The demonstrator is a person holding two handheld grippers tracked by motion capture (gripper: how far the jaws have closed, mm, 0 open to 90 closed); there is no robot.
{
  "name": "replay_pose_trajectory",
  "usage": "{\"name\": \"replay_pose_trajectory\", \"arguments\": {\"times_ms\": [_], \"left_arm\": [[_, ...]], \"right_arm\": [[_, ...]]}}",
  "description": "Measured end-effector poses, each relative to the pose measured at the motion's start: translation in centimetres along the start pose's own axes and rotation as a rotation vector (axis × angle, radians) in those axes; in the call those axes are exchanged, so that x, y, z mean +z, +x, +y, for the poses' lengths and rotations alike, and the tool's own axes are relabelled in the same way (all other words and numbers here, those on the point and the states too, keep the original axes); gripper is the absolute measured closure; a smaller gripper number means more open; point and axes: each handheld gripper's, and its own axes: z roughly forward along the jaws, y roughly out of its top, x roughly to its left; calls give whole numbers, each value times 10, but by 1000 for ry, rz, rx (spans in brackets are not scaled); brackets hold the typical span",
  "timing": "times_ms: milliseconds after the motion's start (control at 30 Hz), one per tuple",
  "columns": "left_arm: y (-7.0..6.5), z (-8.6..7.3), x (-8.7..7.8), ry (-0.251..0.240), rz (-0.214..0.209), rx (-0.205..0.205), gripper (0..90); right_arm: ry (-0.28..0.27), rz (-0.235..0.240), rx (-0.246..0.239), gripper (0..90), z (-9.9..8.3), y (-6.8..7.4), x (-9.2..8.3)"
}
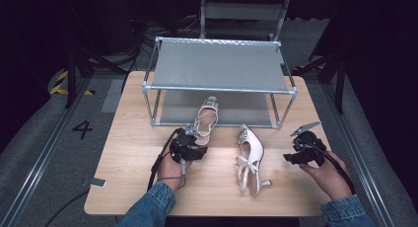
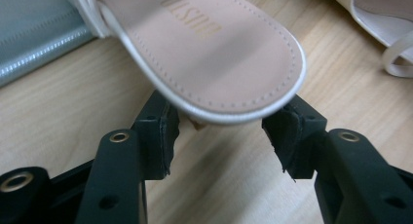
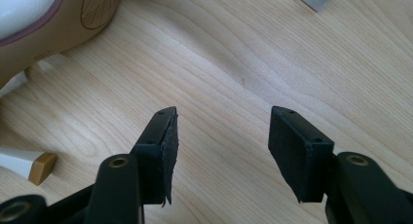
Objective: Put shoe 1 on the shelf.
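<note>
Two pale slingback heels lie on the wooden table (image 1: 133, 177). One shoe (image 1: 207, 119) points its toe at the rack, and its heel end (image 2: 214, 53) sits just over the tips of my left gripper (image 2: 221, 121). That gripper (image 1: 190, 137) stands open, with its pads on either side of the heel and no visible pressure on it. The other shoe (image 1: 250, 158) lies on its side at centre right. My right gripper (image 1: 292, 150) is to the right of it, open over bare wood (image 3: 221, 131). That shoe's sole (image 3: 58, 24) and heel tip (image 3: 41, 168) lie to the left of the jaws.
A two-tier metal shoe rack (image 1: 219, 89) with grey fabric shelves stands at the back of the table. Its lower shelf (image 2: 29, 39) is just beyond the first shoe. A small flat object (image 1: 97, 182) lies at the table's left front edge. Dark floor surrounds the table.
</note>
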Motion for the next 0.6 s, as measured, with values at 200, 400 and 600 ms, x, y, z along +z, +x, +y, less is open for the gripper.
{"name": "replay_pose_trajectory", "arguments": {"times_ms": [200,400,600], "left_arm": [[3,-1,5,2,-13,-33,643],[0,4,-2,-62,19,-77,771],[-6,12,-2,-71,30,-69,800]], "right_arm": [[-1,-1,4,448,0,-1,0],[-6,-1,5,446,0,-2,-2],[-13,-5,8,446,-1,-4,-5]]}}
